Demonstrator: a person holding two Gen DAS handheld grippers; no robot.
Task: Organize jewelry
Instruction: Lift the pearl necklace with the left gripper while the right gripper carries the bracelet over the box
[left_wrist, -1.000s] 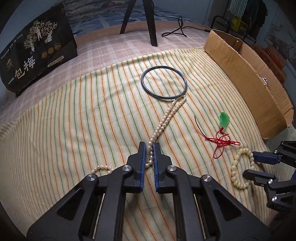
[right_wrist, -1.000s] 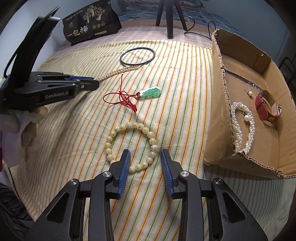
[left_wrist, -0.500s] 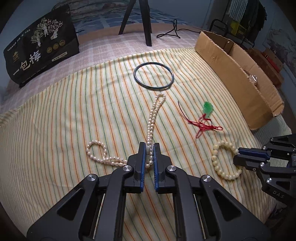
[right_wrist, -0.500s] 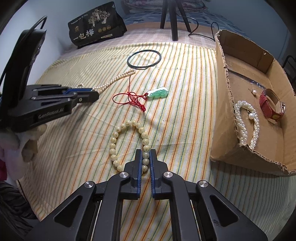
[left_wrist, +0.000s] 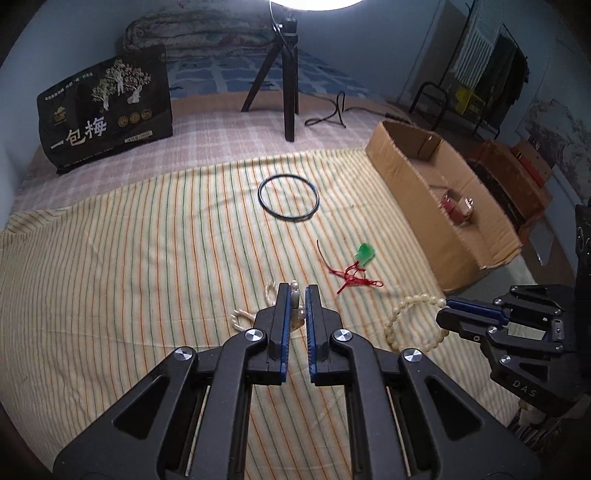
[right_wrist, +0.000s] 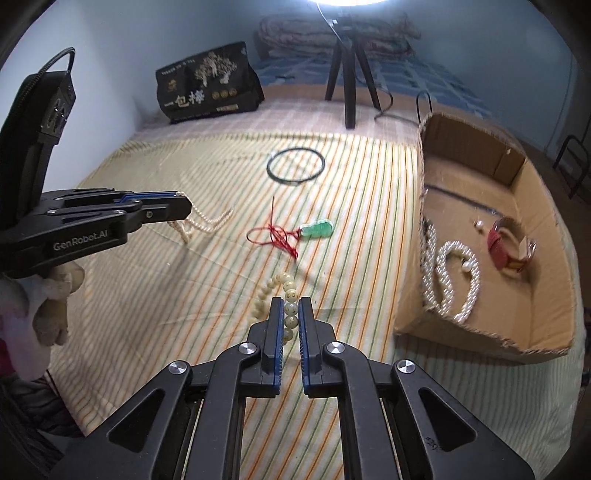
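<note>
striped cloth (left_wrist: 110, 258) bears one ring (left_wrist: 288, 199), one pendant (left_wrist: 365, 254), perhaps nothing else.

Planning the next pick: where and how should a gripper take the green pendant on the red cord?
Grip the red cord at its knotted bunch beside the green pendant, coming straight down from above. The pendant lies flat on the striped cloth, offering little edge; the bunched cord stands slightly proud and has clear cloth around it.
</note>
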